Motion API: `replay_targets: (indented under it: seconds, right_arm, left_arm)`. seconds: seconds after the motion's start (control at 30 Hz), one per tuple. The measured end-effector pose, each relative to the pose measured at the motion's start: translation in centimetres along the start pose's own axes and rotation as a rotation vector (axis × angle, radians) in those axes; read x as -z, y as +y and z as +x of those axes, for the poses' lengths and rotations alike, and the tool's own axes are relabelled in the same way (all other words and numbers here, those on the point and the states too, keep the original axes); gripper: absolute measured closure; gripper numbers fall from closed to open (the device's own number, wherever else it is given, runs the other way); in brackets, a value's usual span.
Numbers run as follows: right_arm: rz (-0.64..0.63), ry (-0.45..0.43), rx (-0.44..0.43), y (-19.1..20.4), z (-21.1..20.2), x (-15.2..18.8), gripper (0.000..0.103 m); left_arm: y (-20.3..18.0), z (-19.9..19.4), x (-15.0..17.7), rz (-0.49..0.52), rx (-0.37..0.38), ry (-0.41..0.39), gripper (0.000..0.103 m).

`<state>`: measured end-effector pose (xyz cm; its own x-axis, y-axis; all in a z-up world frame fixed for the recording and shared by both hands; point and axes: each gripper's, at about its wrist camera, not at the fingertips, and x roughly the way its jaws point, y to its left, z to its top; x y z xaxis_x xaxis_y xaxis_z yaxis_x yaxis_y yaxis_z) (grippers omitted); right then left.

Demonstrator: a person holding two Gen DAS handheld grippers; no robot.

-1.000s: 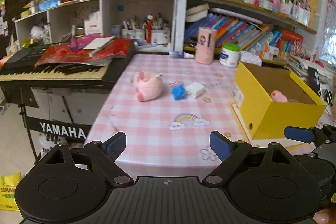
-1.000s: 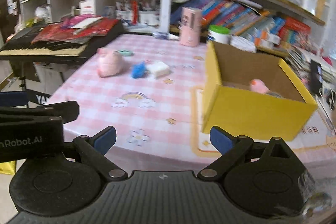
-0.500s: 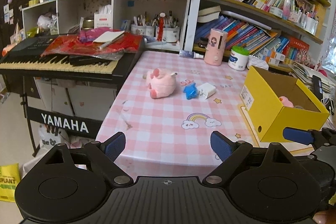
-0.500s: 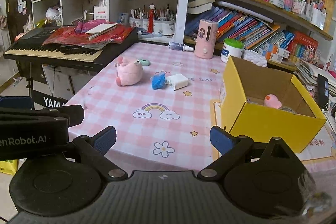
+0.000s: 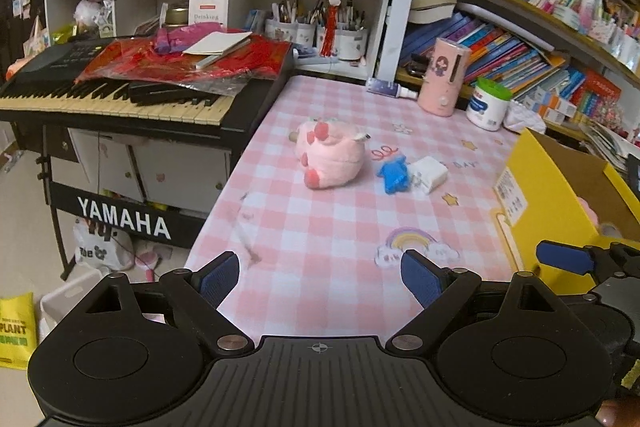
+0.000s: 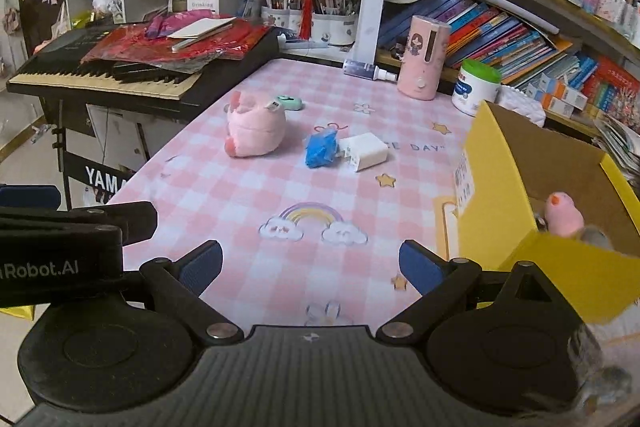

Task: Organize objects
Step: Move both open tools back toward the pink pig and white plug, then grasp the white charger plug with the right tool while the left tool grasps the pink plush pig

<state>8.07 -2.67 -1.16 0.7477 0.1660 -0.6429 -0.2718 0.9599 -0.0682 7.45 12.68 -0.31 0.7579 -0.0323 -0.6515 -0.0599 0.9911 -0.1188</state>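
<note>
Both grippers, left gripper [image 5: 320, 277] and right gripper [image 6: 310, 267], hang empty, fingers spread, the right's closing slightly. Ahead on the pink checked tablecloth [image 6: 248, 211] lie pink plush [image 6: 254, 131], blue toy [image 6: 320, 149], white charger [image 6: 366, 157]; yellow box [image 6: 492, 211] sits rightward, nearer the right gripper.

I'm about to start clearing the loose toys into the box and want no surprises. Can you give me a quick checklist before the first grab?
1. Left gripper empty, jaws wide: ok.
2. Right gripper empty: ok, though its jaws are closing slightly.
3. Pink plush toy lies free on the table, nothing on top: ok.
4. Blue toy clear of the white charger: not ok, they touch.
5. Yellow box open on top with room: ok.
6. Small green thing behind the plush, graspable: cannot tell.
</note>
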Motion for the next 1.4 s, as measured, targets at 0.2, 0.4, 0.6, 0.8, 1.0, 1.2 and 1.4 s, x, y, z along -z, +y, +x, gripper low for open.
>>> replay_targets:
  seconds: [0.2,0.4,0.6,0.8,1.0,1.2,1.4]
  right_arm:
    - [0.025,-0.004,0.019,-1.8,4.0,-2.8,0.009]
    - [0.049,0.009,0.029,-4.6,8.5,-5.6,0.018]
    - [0.067,0.048,0.053,-7.3,13.9,-8.3,0.023]
    - [0.059,0.134,0.044,-8.7,19.0,-9.7,0.023]
    - [0.044,0.186,-0.01,-8.6,21.9,-9.8,0.023]
    - [0.01,0.197,-0.053,-8.1,23.3,-10.0,0.024]
    - [0.024,0.222,-0.09,-8.1,24.1,-9.8,0.034]
  left_arm:
    - [-0.7,4.2,-3.3,-0.008,-0.013,0.016,0.013]
    - [-2.3,8.9,-6.9,0.001,-0.027,0.011,0.013]
    - [-3.4,13.9,-9.3,0.022,-0.076,0.041,0.013]
    - [-3.7,18.0,-10.4,0.005,-0.117,0.099,0.013]
    - [-3.5,21.0,-10.6,-0.001,-0.151,0.155,0.013]
    - [-3.1,22.9,-10.4,-0.033,-0.15,0.198,0.015]
    - [-3.2,23.1,-10.1,-0.04,-0.134,0.205,0.032]
